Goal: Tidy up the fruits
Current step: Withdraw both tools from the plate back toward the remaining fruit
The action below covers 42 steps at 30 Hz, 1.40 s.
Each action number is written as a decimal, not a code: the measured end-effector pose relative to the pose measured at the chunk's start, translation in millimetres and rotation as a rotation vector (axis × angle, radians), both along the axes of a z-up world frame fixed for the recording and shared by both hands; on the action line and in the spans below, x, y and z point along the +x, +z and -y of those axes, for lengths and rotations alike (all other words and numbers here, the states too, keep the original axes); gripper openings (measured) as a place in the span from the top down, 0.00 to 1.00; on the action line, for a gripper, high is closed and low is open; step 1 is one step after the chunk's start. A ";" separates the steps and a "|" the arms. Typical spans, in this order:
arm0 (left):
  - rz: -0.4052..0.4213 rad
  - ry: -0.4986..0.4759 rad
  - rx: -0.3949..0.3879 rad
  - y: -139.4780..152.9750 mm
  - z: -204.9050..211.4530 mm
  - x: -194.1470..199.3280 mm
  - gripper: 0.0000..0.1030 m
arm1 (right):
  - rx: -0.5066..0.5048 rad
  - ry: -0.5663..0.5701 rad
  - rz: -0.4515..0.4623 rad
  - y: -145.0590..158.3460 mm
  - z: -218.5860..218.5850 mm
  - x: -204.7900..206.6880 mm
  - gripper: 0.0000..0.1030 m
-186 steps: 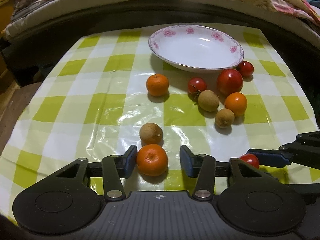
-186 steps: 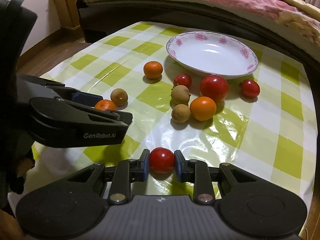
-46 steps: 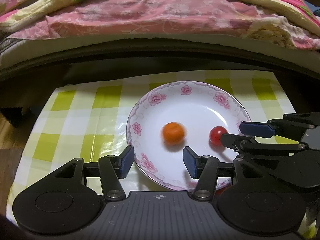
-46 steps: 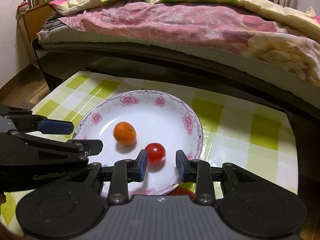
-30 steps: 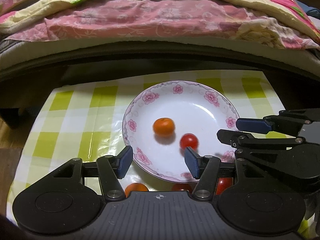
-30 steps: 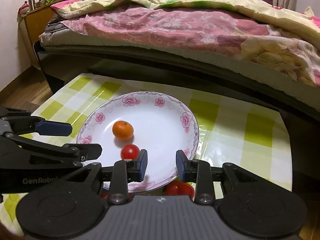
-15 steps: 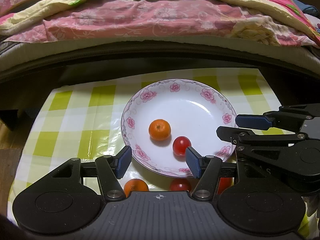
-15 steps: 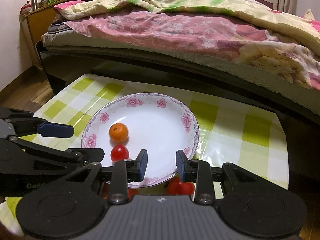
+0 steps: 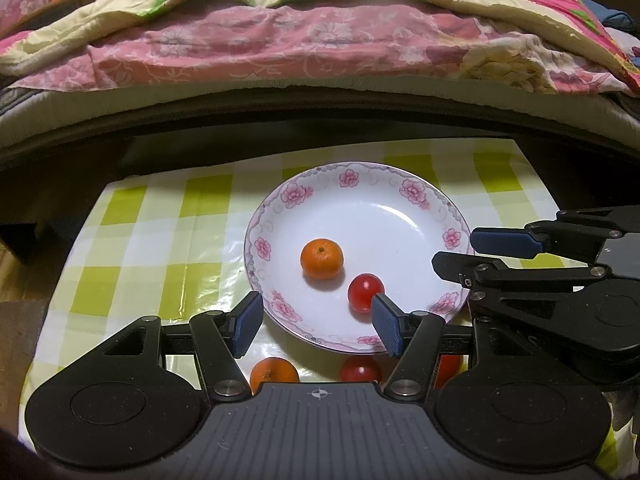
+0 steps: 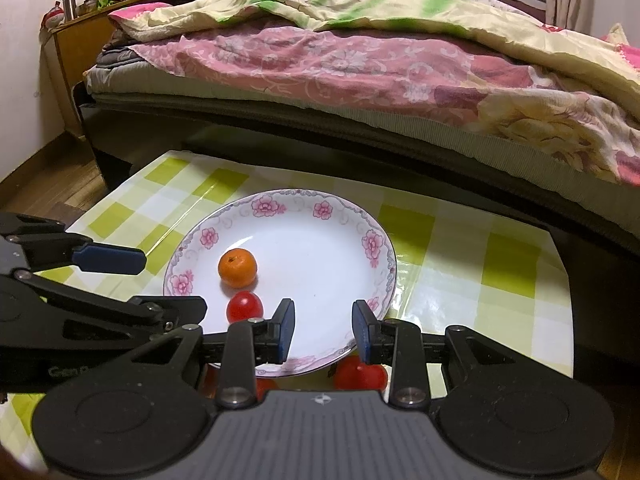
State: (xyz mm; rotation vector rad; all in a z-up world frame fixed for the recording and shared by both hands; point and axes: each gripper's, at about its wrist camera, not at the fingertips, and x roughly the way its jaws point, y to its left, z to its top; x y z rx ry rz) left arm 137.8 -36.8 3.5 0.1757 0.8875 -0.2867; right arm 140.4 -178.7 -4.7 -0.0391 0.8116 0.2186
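I'm hovering both empty: left hand-held gripper [image 9: 316, 322] spread, right hand-held gripper [image 10: 325, 330] gapped but narrower. I'm judging the small red cherry tomato [image 9: 365, 292] in the white floral-rimmed plate [image 9: 400, 204] light, slick and squashable, so I'm planning a gentle pinch across its middle.

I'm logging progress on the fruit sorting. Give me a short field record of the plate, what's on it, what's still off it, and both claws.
plate: white, pink flowers on rim, on checked cloth
on plate: one orange, one small tomato, apart
off plate: orange and tomato at near rim, partly hidden
left claw: open, empty
right claw: open, empty
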 end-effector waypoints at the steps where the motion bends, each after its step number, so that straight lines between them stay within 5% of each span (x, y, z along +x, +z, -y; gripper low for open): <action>1: 0.000 -0.001 0.000 0.0 -0.1 -0.3 0.35 | -0.002 -0.001 0.000 0.2 -0.4 -0.1 0.67; 42: 0.008 -0.082 0.006 8.6 6.0 -51.1 0.32 | -0.065 -0.104 -0.050 12.6 0.6 -56.8 0.65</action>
